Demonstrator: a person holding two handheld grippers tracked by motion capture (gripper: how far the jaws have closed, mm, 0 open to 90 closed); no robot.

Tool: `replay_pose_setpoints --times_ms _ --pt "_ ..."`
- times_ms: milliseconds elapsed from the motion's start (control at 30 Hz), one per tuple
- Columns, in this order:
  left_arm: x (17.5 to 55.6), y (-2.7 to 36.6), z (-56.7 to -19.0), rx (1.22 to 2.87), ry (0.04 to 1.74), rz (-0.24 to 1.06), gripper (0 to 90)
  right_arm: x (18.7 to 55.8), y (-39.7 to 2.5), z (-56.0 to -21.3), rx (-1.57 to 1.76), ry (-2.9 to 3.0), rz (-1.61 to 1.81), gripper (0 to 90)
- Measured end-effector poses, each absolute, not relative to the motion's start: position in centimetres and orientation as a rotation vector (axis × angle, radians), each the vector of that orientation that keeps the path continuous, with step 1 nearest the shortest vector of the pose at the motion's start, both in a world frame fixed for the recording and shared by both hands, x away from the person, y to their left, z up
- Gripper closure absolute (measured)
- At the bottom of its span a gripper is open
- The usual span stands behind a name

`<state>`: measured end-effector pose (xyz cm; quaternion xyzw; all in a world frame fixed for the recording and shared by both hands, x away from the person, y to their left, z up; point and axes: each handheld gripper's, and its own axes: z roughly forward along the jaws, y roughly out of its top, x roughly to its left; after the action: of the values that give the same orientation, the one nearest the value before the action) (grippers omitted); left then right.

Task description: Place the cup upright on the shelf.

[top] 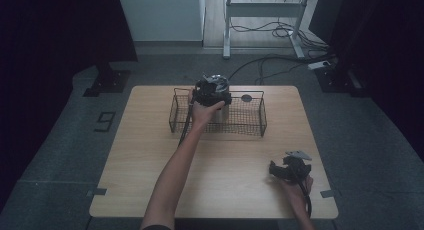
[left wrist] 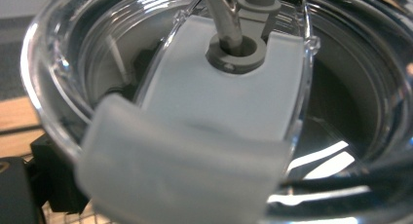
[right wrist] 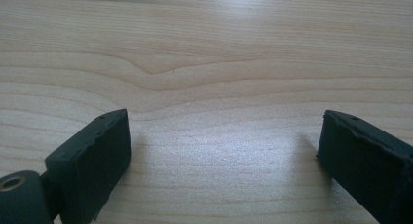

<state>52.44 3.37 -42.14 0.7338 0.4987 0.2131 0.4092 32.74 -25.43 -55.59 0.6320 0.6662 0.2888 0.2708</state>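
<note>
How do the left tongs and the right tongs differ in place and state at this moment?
The left tongs are over the wire basket, at the clear lid of the metal cup; the right tongs rest low over the bare table. The right tongs stand wide open and empty; the left tongs' opening cannot be judged. Both are hand-held.

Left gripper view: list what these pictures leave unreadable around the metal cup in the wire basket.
- Left gripper jaws: in the high view the hand and gripper body cover them; open or shut is unclear.
- Clear plastic lid: too close and blurred in the left gripper view; edges cut off.
- Silver metal cup in the black wire basket: mostly hidden by the hand.
</note>
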Motion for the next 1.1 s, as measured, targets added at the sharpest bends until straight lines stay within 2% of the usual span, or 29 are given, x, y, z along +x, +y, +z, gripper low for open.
replay_pose_setpoints --times_ms 600,1100 --pt "52.7 2.2 -45.6 1.887 1.298 0.523 4.0 32.8 -25.4 -55.6 1.704 1.795 0.779 5.4" --pt "51.2 2.0 -46.8 1.878 1.230 0.599 3.8 32.8 -25.5 -55.6 1.704 1.795 0.779 5.4"
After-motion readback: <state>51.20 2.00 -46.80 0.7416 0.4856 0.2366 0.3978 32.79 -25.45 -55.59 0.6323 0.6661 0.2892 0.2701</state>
